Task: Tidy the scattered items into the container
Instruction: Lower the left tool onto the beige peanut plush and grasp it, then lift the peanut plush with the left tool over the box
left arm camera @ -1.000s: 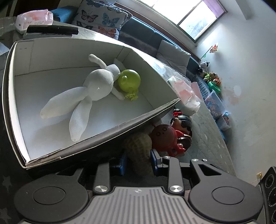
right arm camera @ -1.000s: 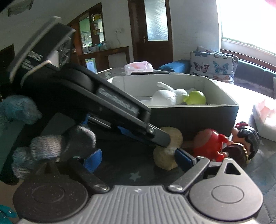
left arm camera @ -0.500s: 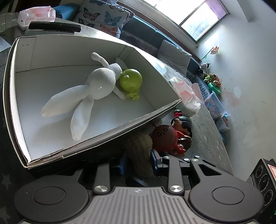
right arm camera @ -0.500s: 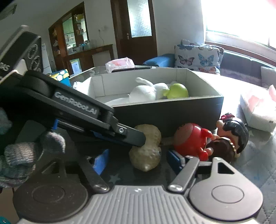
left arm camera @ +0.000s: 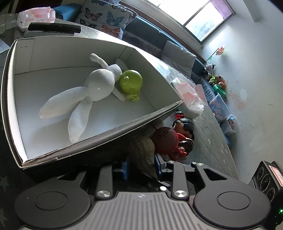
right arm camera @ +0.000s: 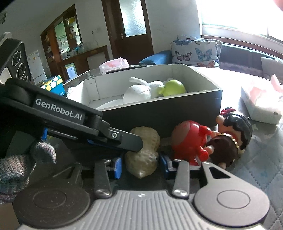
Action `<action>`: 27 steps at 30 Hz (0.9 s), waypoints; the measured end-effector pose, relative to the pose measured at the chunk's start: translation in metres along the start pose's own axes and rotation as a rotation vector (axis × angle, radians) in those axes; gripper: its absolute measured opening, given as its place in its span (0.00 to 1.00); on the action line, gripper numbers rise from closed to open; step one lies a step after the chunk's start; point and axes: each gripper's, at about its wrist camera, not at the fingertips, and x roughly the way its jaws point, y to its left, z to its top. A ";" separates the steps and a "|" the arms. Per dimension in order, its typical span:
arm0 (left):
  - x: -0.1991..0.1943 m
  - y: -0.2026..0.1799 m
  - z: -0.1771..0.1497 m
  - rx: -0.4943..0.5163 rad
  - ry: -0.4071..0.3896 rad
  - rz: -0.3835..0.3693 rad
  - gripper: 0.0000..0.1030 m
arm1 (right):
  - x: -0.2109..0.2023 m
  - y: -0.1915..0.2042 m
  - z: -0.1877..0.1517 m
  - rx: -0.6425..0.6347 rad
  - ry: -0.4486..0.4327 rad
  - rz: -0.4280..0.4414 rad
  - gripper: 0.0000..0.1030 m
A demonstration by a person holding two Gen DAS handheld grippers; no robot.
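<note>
A dark cardboard box [left arm camera: 99, 141] [right arm camera: 159, 115] with a white inside holds a white plush rabbit [left arm camera: 99, 85] [right arm camera: 139, 92] and a green round toy [left arm camera: 130, 81] [right arm camera: 173, 88]. A tan peanut toy [left arm camera: 141, 150] [right arm camera: 143, 155] lies on the table against the box's near wall. My left gripper [left arm camera: 141, 166] is shut on the peanut. My right gripper [right arm camera: 141, 166] has closed its blue pads on the same peanut from the other side. A red doll [left arm camera: 164, 138] [right arm camera: 189, 141] and a black-haired doll [left arm camera: 184, 125] [right arm camera: 233, 127] lie just right of the peanut.
A tissue pack [left arm camera: 187, 93] [right arm camera: 261, 104] sits right of the box. Another tissue pack [left arm camera: 35, 16] [right arm camera: 115, 64] and a black remote [left arm camera: 54, 27] lie behind it. The left gripper's arm [right arm camera: 70, 120] crosses the right wrist view. A sofa with butterfly cushions [right arm camera: 196, 51] is behind the table.
My right gripper moved in toward the peanut and its jaws narrowed onto it. The left gripper stayed shut on the peanut and shifted slightly closer to the box.
</note>
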 end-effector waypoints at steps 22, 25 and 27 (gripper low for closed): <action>-0.025 -0.014 -0.005 0.030 -0.054 -0.028 0.28 | -0.023 0.010 0.002 0.013 -0.033 0.006 0.40; -0.039 -0.018 0.002 0.035 -0.096 -0.041 0.28 | -0.030 0.014 0.012 -0.006 -0.068 0.005 0.40; -0.047 -0.020 0.008 0.041 -0.124 -0.044 0.28 | -0.034 0.018 0.020 -0.022 -0.092 0.008 0.40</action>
